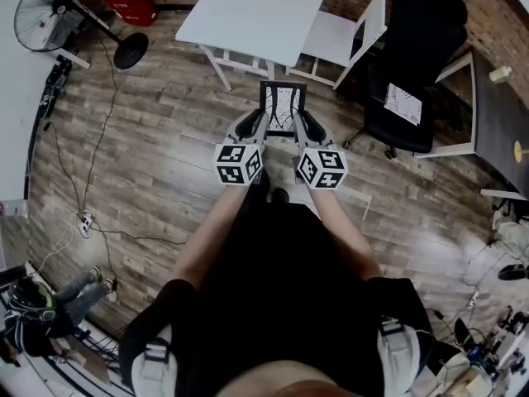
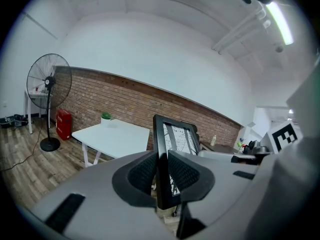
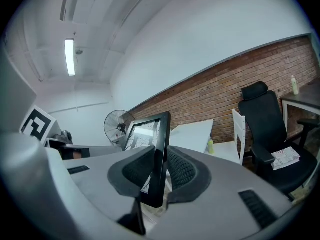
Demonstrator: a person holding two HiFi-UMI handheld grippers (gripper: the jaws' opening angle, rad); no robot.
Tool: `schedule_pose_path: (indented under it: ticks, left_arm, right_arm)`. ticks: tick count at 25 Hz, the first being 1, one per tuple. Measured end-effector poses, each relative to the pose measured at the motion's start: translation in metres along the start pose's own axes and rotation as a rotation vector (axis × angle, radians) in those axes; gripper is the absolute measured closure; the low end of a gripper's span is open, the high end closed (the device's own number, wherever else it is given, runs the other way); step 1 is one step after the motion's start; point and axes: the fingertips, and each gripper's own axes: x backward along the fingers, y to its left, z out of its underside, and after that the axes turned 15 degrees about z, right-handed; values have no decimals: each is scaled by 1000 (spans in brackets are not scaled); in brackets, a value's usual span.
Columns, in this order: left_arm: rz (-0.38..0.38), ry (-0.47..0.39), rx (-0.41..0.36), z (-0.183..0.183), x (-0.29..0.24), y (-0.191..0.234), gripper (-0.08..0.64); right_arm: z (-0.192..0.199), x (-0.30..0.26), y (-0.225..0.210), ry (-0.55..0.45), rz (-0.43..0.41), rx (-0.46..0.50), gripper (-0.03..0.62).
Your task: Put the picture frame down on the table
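Observation:
A black picture frame point(image 1: 283, 106) with a white line drawing hangs upright in the air, held at both side edges. My left gripper point(image 1: 263, 121) is shut on its left edge, the frame point(image 2: 171, 149) standing between the ribbed pads. My right gripper point(image 1: 299, 121) is shut on its right edge, where the frame point(image 3: 152, 154) passes between the pads. The white table point(image 1: 256, 11) stands ahead, beyond the frame; it also shows in the left gripper view as the table point(image 2: 112, 136) and in the right gripper view as the table point(image 3: 192, 131).
A white chair point(image 1: 343, 35) sits at the table's right side, a black office chair point(image 1: 413, 64) further right. A standing fan point(image 1: 58, 11) and red box point(image 1: 132, 5) are at the far left. Cables point(image 1: 83, 222) lie on the wooden floor. A dark desk point(image 1: 504, 114) lines the right edge.

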Motion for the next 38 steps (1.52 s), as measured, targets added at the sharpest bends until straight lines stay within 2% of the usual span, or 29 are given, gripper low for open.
schedule_pose_path:
  ticks: [4, 26, 38]
  left_arm:
    - [8, 6, 7, -2, -10, 13, 477]
    - [40, 43, 52, -37, -80, 128, 477]
    - [72, 104, 45, -44, -125, 162, 477]
  right_arm:
    - [-3, -17, 1, -5, 12, 26, 520]
    - [-18, -152, 16, 54, 39, -9, 520]
    - [-20, -202, 2, 74, 84, -48, 520]
